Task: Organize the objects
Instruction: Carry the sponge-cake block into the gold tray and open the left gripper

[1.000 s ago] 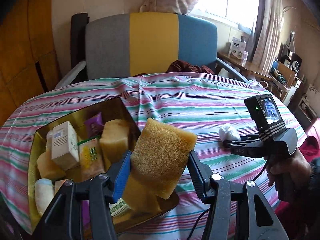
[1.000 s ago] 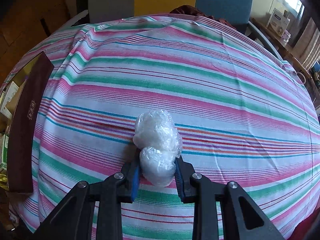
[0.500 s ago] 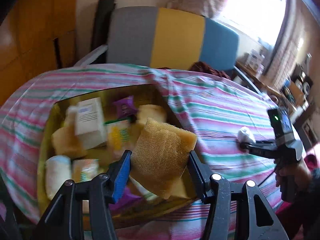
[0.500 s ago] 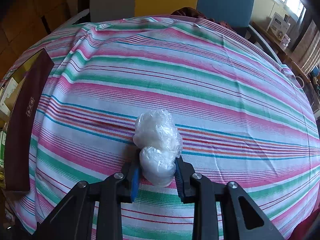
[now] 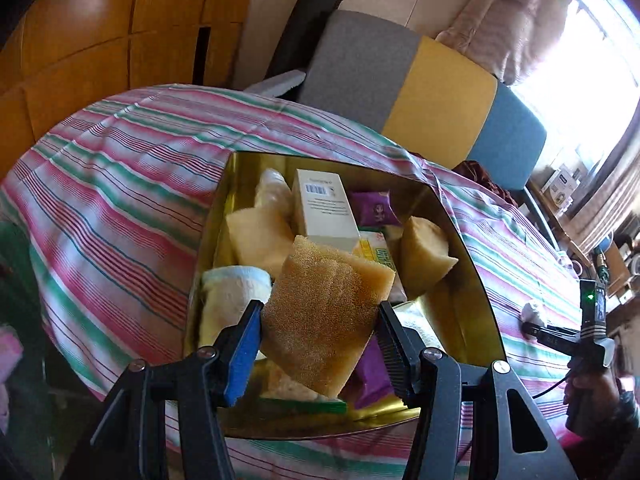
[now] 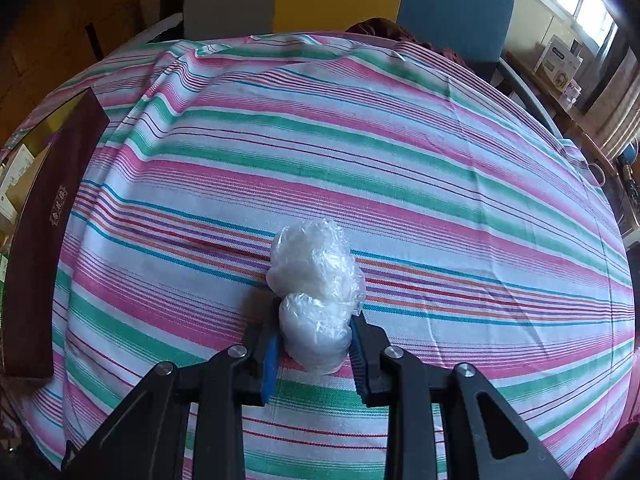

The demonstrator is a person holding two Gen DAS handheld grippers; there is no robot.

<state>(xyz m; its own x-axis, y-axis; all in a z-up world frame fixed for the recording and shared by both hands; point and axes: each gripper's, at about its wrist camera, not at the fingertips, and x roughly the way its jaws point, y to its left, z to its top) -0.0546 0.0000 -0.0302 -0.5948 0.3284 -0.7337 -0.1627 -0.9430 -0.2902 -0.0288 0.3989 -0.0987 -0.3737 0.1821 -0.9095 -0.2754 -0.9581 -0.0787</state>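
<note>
While the left gripper hangs over the gold tin, its jaws pinch a tan sponge by two opposite edges, the sponge tilted with one corner hanging below the pads. Directly beyond and beneath those jaws the tin holds a white carton with a barcode, a purple sachet, several pale yellow sponge blocks, a white roll to the left of the jaws, and a green-and-yellow packet largely hidden behind the sponge. The tin sits on the striped cloth covering the counter. The right gripper points down at that cloth, its jaws pressed onto the nearer lobe of a clear plastic bundle; the farther lobe projects beyond the fingertips and lies on the cloth. The tin's dark maroon outer wall stands well left of the right jaws. A person's hand grips the right gripper's handle.
</note>
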